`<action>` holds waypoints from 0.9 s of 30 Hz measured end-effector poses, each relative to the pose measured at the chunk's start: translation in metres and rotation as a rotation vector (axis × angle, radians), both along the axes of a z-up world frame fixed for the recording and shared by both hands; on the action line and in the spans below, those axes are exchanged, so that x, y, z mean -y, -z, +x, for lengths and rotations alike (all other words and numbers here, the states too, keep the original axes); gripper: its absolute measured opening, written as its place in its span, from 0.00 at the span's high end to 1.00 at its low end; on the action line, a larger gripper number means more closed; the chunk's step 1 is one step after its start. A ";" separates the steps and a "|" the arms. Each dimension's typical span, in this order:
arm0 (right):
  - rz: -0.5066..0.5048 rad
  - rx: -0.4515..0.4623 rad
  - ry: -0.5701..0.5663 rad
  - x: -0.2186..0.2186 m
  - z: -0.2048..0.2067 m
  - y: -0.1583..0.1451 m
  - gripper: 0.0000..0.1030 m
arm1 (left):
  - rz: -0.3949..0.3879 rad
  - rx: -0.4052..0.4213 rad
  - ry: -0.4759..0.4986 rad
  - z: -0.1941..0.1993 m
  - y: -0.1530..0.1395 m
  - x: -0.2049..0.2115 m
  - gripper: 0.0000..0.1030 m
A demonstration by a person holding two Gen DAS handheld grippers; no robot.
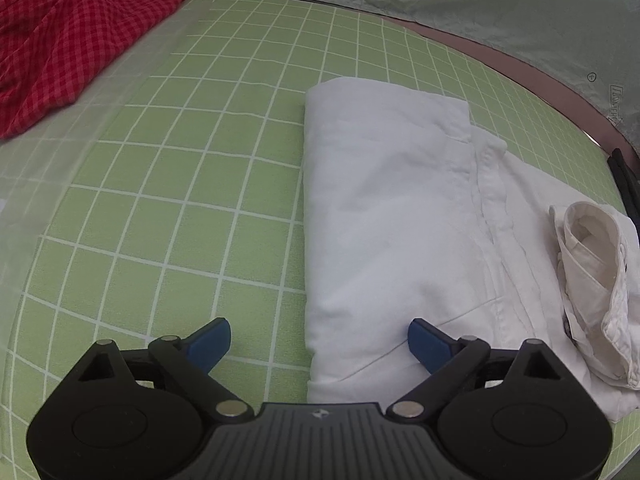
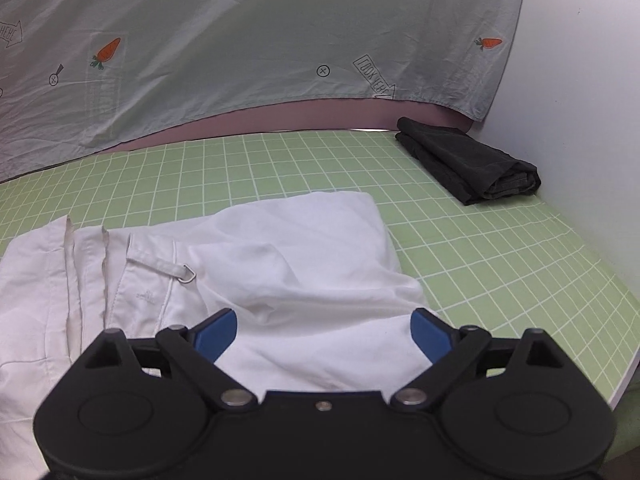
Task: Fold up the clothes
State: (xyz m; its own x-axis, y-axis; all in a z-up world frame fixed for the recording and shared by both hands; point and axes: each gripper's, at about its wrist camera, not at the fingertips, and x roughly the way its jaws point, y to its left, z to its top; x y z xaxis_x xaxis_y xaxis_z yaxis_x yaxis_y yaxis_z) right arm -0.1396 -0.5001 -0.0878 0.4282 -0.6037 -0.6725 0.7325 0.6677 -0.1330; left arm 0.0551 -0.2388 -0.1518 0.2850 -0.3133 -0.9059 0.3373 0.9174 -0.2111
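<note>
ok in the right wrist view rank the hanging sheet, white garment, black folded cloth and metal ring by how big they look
1. hanging sheet
2. white garment, though it lies nearest the camera, so this gap is unsure
3. black folded cloth
4. metal ring

A green gridded mat (image 2: 500,248) lies below a hanging carrot-print grey sheet (image 2: 240,60).

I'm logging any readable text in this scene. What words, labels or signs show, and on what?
Arrow label on the grey printed sheet: looks like "LOOK HERE", mirrored and uncertain.
A second arrow label at its left edge: cut off, unreadable.
Small embroidered mark on the white garment: too small to read.
Left wrist view, sheet label: blurred.
</note>
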 end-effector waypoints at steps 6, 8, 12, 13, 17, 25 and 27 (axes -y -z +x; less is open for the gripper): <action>-0.011 -0.049 0.036 0.005 -0.008 -0.004 0.08 | -0.115 -0.059 0.002 0.008 0.006 0.001 0.63; -0.017 -0.056 0.053 0.007 -0.012 -0.003 0.08 | -0.093 -0.035 0.006 0.004 0.003 0.008 0.73; -0.002 -0.038 0.067 0.024 -0.022 -0.002 0.08 | -0.068 0.013 -0.010 -0.004 -0.010 0.016 0.92; 0.004 -0.034 0.071 0.032 -0.023 0.000 0.08 | -0.074 0.026 -0.024 -0.007 -0.016 0.017 0.93; 0.027 -0.017 0.048 0.067 -0.028 0.006 0.08 | -0.110 0.099 -0.068 -0.022 -0.050 0.033 0.94; 0.074 0.035 -0.028 0.144 -0.050 -0.001 0.08 | -0.159 0.227 0.016 -0.101 -0.096 0.148 0.94; 0.083 0.040 -0.044 0.162 -0.058 0.000 0.08 | -0.163 0.245 0.071 -0.128 -0.090 0.186 0.94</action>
State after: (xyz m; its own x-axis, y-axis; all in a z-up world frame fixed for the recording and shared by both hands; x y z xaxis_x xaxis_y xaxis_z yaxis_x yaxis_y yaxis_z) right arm -0.1973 -0.6617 -0.0874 0.4809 -0.5267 -0.7009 0.7057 0.7069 -0.0470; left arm -0.0732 -0.4250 -0.0620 0.4612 -0.4755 -0.7491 0.4584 0.8506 -0.2577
